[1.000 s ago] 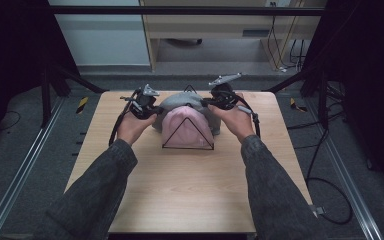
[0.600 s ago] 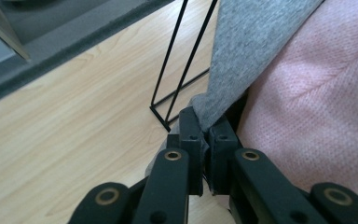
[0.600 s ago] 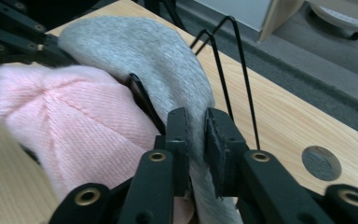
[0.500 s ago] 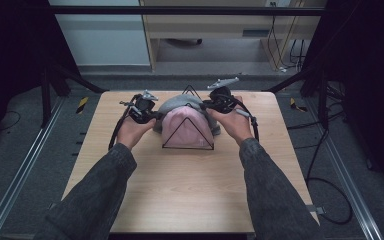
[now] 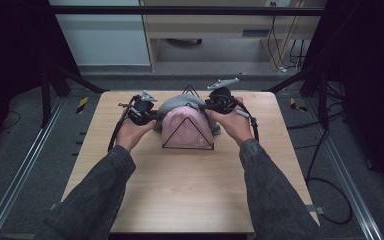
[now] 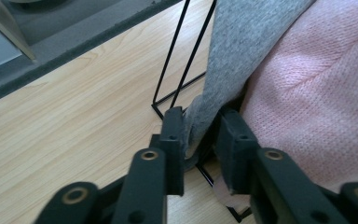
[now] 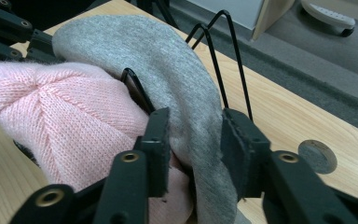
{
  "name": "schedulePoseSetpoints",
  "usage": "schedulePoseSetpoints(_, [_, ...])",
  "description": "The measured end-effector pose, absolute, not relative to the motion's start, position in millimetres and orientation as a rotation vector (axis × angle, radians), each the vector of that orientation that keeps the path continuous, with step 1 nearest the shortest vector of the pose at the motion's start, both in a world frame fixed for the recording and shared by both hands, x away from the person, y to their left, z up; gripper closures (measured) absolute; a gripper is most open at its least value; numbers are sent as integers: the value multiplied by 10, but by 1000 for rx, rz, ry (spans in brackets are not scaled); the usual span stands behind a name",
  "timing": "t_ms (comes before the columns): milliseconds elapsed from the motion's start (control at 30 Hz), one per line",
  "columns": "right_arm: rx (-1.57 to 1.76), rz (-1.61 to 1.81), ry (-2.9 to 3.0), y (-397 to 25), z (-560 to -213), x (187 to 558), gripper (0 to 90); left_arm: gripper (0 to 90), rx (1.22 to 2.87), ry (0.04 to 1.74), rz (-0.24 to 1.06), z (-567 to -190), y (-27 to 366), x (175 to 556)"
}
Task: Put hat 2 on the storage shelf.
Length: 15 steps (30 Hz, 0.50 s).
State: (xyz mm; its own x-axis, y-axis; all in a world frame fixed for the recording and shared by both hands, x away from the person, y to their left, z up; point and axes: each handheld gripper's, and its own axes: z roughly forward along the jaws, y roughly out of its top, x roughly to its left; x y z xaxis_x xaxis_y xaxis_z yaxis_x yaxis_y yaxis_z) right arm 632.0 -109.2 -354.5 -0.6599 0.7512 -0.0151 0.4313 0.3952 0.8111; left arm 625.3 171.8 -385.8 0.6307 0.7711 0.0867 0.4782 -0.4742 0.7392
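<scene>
Left hand-held gripper [image 6: 200, 135]: jaws narrowed on the lower edge of the grey hat [image 6: 242, 51], cloth pinched between them. Right hand-held gripper [image 7: 193, 154]: jaws partly open, straddling the same hat's opposite edge, no firm pinch visible. Grey hat draped over a black wire stand [image 5: 187, 145], just behind a pink knit hat [image 5: 186, 131], mid-counter [image 5: 190, 190]. Likely light, soft, floppy, prone to snagging on wire; best taken at the brim on both sides.
</scene>
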Motion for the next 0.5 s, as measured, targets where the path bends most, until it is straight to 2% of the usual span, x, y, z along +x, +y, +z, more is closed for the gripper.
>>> schedulePoseSetpoints(267, [1034, 1139, 2223, -1085, -3481, 6261, 472, 574, 2124, 964, 603, -3759, 1717, 6181])
schedulePoseSetpoints(500, [1043, 1150, 2176, -1117, -3374, 6180, 395, 463, 2107, 962, 659, -3615, 1734, 6093])
